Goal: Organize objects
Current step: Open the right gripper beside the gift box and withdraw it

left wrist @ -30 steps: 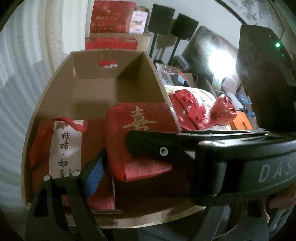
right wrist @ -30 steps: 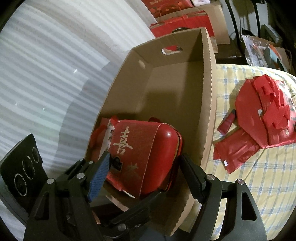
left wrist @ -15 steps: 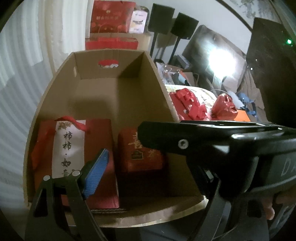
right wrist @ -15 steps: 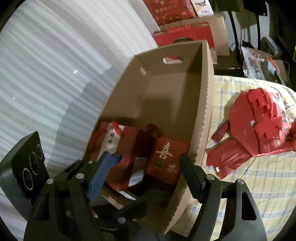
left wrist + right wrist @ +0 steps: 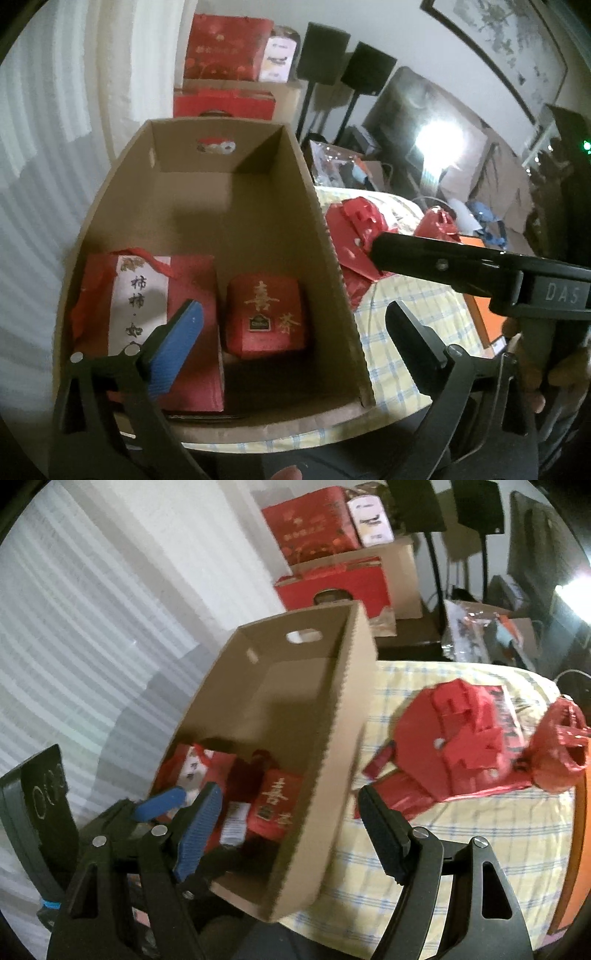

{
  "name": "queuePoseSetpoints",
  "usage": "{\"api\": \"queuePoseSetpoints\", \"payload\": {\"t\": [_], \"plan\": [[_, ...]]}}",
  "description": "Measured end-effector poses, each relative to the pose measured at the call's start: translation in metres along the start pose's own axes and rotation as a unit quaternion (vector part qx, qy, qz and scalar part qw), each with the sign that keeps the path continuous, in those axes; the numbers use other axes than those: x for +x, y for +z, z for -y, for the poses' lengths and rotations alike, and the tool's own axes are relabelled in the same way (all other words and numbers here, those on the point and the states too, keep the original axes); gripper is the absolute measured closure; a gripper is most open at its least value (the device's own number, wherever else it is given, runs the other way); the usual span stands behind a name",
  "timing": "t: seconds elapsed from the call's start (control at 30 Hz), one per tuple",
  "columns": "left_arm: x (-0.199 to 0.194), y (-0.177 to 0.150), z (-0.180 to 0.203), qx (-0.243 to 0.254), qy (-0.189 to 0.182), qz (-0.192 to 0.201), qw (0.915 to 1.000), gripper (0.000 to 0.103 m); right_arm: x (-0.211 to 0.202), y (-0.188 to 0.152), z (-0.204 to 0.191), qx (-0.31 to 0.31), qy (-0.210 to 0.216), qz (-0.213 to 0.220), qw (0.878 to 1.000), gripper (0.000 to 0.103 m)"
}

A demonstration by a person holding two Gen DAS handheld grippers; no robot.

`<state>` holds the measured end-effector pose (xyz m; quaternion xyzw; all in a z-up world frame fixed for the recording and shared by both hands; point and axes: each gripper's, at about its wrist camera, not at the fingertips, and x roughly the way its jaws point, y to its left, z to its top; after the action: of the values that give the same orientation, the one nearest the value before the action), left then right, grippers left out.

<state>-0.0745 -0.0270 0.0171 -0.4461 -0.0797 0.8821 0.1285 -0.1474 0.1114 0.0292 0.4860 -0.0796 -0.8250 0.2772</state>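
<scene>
At the box's near end, the left gripper has jaws just opening, nothing between them. The right gripper (jaws apart, empty) has let go and pulled back. The small red box now sits in the cardboard box beside the red gift bag. Farther off, red packets remain on the checked cloth, likely next.

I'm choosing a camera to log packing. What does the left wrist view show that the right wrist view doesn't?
Only the left wrist view: the whole cardboard box floor, and the open left claw above it.
Only the right wrist view: the full spread of the red paper pile on the checked cloth.
Both: the red tea box and red gift bag in the box.
</scene>
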Motion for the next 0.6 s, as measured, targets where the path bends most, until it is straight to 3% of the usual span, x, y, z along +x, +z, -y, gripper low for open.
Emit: {"api": "queuePoseSetpoints", "payload": {"t": [0.37,0.43,0.6], "plan": [[0.001,0.007,0.029,0.029,0.016,0.024,0.9992,0.004,-0.019,-0.011,0.042,0.013,-0.041,0.011,0.999,0.025],[0.003,0.008,0.034,0.034,0.018,0.026,0.9989,0.004,-0.019,-0.013,0.049,0.017,-0.054,0.012,0.998,0.033],[0.011,0.013,0.037,0.026,0.009,0.021,0.9994,0.018,-0.012,-0.016,0.064,0.021,-0.072,-0.001,0.997,0.048]]}}
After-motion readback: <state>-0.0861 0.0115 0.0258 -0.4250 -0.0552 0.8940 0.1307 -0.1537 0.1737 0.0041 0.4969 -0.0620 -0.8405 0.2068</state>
